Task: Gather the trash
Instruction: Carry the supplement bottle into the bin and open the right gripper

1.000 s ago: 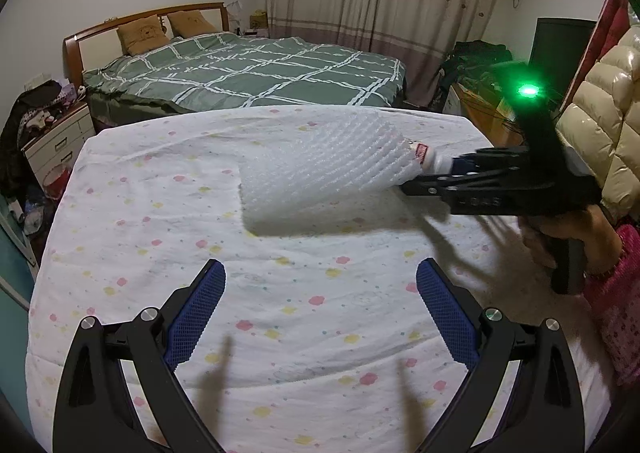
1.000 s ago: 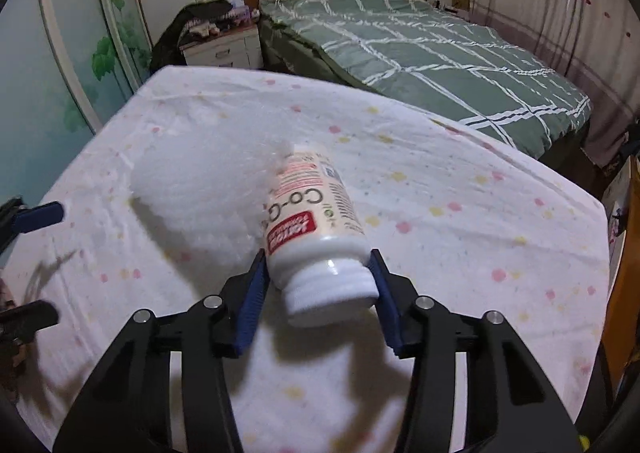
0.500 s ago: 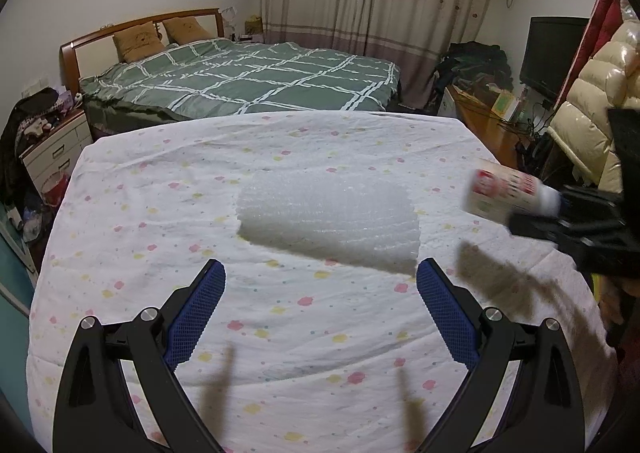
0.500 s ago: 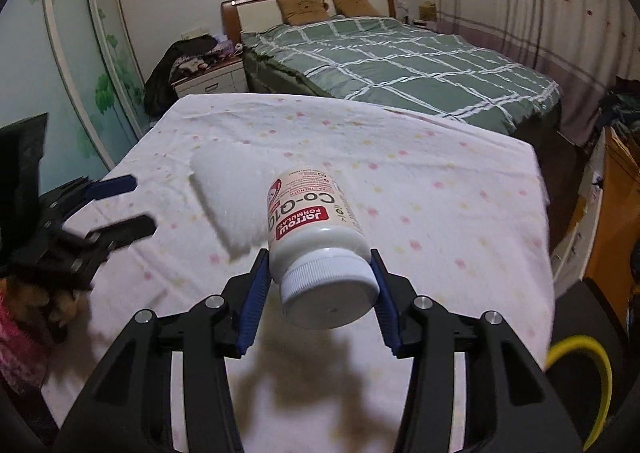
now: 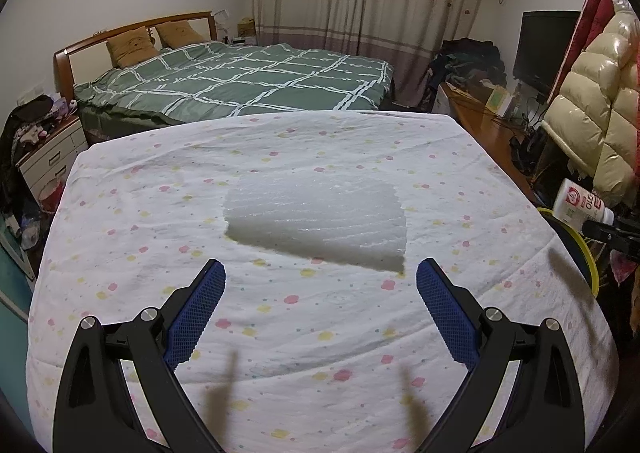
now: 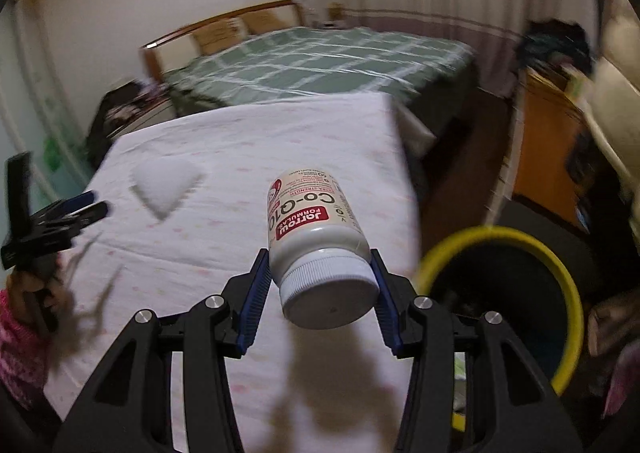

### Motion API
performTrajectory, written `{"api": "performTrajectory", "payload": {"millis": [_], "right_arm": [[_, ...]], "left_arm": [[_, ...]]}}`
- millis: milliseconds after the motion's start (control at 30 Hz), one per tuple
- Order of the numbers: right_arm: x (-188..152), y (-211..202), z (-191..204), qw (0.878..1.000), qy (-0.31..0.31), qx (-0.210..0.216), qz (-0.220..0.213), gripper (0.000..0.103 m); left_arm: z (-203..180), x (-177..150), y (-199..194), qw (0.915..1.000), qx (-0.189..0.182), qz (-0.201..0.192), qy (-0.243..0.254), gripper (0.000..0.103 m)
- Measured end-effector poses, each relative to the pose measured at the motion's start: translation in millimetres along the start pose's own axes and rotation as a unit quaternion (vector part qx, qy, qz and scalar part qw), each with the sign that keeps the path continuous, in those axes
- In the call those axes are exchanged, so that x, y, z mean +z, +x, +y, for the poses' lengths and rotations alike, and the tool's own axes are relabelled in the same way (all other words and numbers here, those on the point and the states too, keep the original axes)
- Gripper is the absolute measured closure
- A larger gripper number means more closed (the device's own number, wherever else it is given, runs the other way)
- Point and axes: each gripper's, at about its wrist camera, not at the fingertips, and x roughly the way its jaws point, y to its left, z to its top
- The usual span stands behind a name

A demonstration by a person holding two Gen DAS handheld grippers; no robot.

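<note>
My right gripper is shut on a white pill bottle with a red label, held by its neck and cap end, above the right edge of the flowered bedsheet. In the left wrist view the same pill bottle shows at the far right, beside the bin. A white foam wrap sheet lies flat mid-sheet, just ahead of my left gripper, which hovers open and empty. The foam sheet also shows at the left in the right wrist view.
A black bin with a yellow rim stands on the floor right of the covered table; its rim peeks past the sheet's edge. Behind are a green checked bed, a nightstand, a wooden desk and hanging coats.
My right gripper has carried the bottle rightwards off the foam sheet, past the table's edge towards the bin. The foam sheet has settled flat on the bedsheet. The left gripper stays put.
</note>
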Motion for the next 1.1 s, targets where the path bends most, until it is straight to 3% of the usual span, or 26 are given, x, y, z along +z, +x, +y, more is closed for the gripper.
{"api": "performTrajectory", "payload": {"millis": [200,433,833,967,1100], "right_arm": [[-22.0,9.5,-72.8,0.993,0.074,-0.081,0.034,0.057],[-36.5,37.9,-123.9,0.980,0.118,-0.141,0.070,0.055],[-42.9,48.1,-129.7,0.979,0.122,-0.143,0.074,0.052],[-41.0,47.1,-126.2,0.980,0.124,-0.141,0.072,0.052],[-41.2,47.9,-122.6,0.980,0.123,-0.136,0.074,0.052]], "left_arm": [[1.5,3.2,-3.8,0.9999,-0.010,-0.003,-0.006,0.008],[2.2,17.4,-8.9,0.9998,-0.015,0.007,0.008,0.008],[42.1,45.7,44.4,0.9971,-0.034,0.061,0.031,0.008],[51.2,54.9,71.3,0.9937,-0.063,0.090,0.022,0.008],[37.2,56.2,77.3,0.9896,-0.098,0.099,0.037,0.008]]}}
